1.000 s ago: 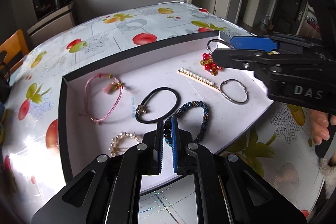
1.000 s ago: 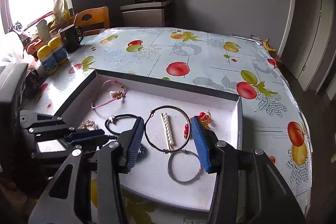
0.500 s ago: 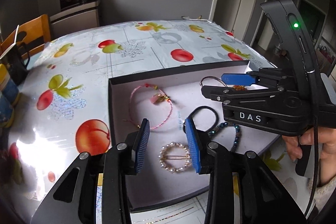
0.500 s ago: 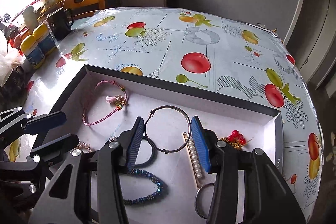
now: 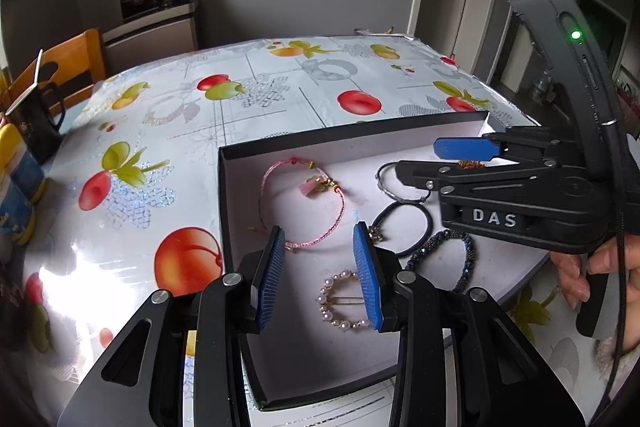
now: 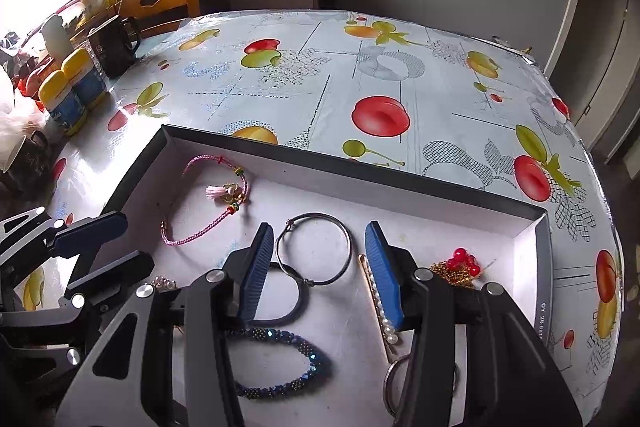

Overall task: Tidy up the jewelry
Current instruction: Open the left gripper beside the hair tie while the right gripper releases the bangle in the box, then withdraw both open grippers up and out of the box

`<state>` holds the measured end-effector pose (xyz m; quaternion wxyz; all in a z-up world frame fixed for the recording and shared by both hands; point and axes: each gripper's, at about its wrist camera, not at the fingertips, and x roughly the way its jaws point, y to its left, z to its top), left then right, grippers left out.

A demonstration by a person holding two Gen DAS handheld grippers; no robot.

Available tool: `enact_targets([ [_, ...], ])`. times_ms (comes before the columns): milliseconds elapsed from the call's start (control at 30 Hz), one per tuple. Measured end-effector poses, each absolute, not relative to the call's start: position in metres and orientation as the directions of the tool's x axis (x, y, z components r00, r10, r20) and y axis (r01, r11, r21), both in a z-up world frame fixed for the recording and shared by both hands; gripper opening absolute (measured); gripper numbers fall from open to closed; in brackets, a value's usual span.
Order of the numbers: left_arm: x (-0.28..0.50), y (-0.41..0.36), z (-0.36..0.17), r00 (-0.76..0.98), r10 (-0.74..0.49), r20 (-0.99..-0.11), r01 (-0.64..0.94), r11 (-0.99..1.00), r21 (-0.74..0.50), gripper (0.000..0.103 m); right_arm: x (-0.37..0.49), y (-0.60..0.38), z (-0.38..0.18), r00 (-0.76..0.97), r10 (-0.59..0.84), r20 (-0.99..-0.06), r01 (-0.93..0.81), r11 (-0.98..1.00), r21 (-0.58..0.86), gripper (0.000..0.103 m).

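A shallow black box with a white floor (image 5: 400,125) (image 6: 400,175) holds the jewelry. Inside lie a pink cord bracelet (image 5: 340,211) (image 6: 200,237), a thin silver bangle (image 6: 348,239) (image 5: 382,183), a black hair tie (image 5: 428,223), a dark blue beaded bracelet (image 6: 304,351) (image 5: 470,251), a round pearl clip (image 5: 332,307), a pearl hair pin (image 6: 380,315) and a red bead piece (image 6: 460,261). My left gripper (image 5: 320,239) is open and empty above the pink bracelet and pearl clip. My right gripper (image 6: 316,239) is open and empty, its fingers on either side of the silver bangle.
The box sits on a fruit-print tablecloth (image 6: 380,67). Yellow-lidded jars (image 6: 72,87) and a black mug (image 6: 114,47) stand at the table's left edge, a wooden chair (image 6: 160,3) behind. A second silver ring (image 6: 390,379) lies at the box's near edge.
My left gripper, shut a second ago near the blue beaded bracelet, has opened wide and swung left over the pink bracelet. My right gripper has moved forward over the box, still around the silver bangle.
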<state>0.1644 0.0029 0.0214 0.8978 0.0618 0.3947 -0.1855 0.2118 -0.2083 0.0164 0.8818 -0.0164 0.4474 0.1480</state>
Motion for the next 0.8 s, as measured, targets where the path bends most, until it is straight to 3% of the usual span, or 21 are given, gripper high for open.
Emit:
enact_targets([
  [133, 0.161, 0.0, 0.021, 0.62, -0.276, -0.734, 0.389, 0.921, -0.018, 0.038, 0.194, -0.23, 0.03, 0.586, 0.256, -0.769, -0.253, 0.959, 0.127, 0.057],
  [267, 0.154, -0.004, 0.028, 0.636, -0.257, -0.728, 0.387, 0.922, 0.012, 0.046, 0.161, -0.253, 0.042, 0.624, 0.256, -0.738, -0.24, 0.962, 0.131, 0.058],
  [333, 0.149, -0.005, 0.034, 0.645, -0.262, -0.718, 0.385, 0.923, 0.01, 0.056, 0.142, -0.263, 0.046, 0.646, 0.256, -0.719, -0.238, 0.963, 0.129, 0.068],
  [467, 0.132, -0.014, 0.04, 0.65, -0.254, -0.716, 0.386, 0.922, 0.023, 0.056, 0.108, -0.277, 0.046, 0.679, 0.255, -0.688, -0.227, 0.965, 0.133, 0.075],
  [533, 0.119, -0.018, 0.038, 0.654, -0.245, -0.716, 0.393, 0.919, 0.044, 0.061, 0.092, -0.281, 0.043, 0.691, 0.259, -0.675, -0.22, 0.965, 0.144, 0.087],
  [567, 0.11, -0.02, 0.037, 0.659, -0.239, -0.713, 0.394, 0.917, 0.056, 0.076, 0.084, -0.284, 0.041, 0.696, 0.262, -0.669, -0.22, 0.964, 0.149, 0.088],
  [600, 0.102, -0.02, 0.037, 0.675, -0.229, -0.702, 0.386, 0.92, 0.072, 0.08, 0.078, -0.285, 0.039, 0.7, 0.259, -0.666, -0.219, 0.965, 0.145, 0.089],
  [800, 0.064, -0.016, 0.029, 0.711, -0.212, -0.67, 0.356, 0.931, 0.082, 0.082, 0.05, -0.288, 0.019, 0.709, 0.228, -0.668, -0.207, 0.972, 0.112, 0.091],
])
